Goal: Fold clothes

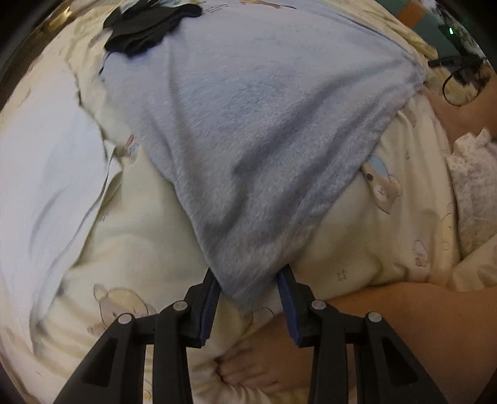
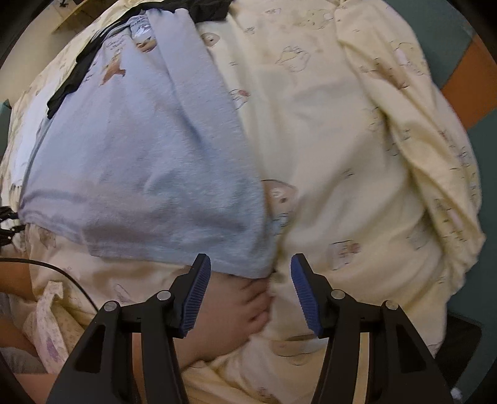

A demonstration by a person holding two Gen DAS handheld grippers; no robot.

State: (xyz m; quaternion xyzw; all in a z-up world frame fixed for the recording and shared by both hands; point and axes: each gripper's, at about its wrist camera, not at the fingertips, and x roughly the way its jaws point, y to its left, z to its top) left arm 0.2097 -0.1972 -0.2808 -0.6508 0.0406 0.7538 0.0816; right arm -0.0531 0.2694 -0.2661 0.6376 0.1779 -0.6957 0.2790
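Note:
A light blue garment (image 1: pixel 248 130) lies spread on a cream bear-print sheet (image 1: pixel 139 236). Its near corner reaches in between the fingers of my left gripper (image 1: pixel 248 273), whose blue pads stand apart beside the cloth edges without pinching it. In the right wrist view the same blue garment (image 2: pixel 139 149) fills the left half, printed side up at the far end. Its other near corner sits just inside the left finger of my right gripper (image 2: pixel 250 259), which is open, with nothing pressed between the pads.
A black garment (image 1: pixel 146 28) lies at the blue one's far end, a white cloth (image 1: pixel 40 155) to its left. A person's bare foot (image 2: pixel 248 307) and leg (image 1: pixel 388 310) rest on the sheet under the grippers. The rumpled sheet (image 2: pixel 419 155) ends at the bed's right edge.

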